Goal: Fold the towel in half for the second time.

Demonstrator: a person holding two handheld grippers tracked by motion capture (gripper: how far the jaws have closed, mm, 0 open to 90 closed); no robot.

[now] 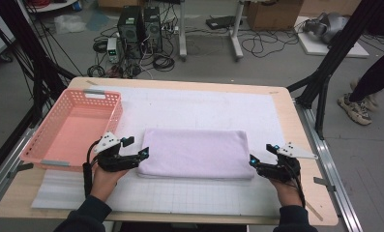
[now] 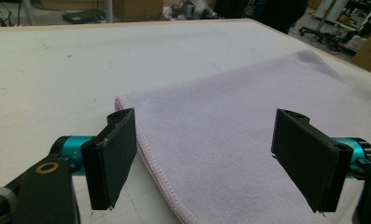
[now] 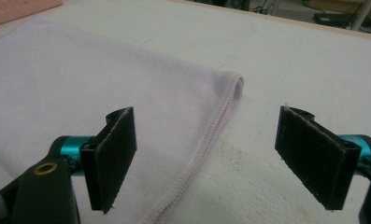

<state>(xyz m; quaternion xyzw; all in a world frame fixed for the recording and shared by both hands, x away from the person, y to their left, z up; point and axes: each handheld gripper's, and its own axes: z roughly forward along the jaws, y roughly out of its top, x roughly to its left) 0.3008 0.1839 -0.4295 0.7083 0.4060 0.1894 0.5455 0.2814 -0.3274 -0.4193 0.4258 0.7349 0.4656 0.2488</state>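
Left of towel (image 1: 194, 153), bare pink basket (image 1: 49, 150)

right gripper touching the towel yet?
Cannot tell. In the right gripper view the right gripper is open, its fingers straddling the hem of the folded lavender towel; whether they rest on the cloth isn't plain.
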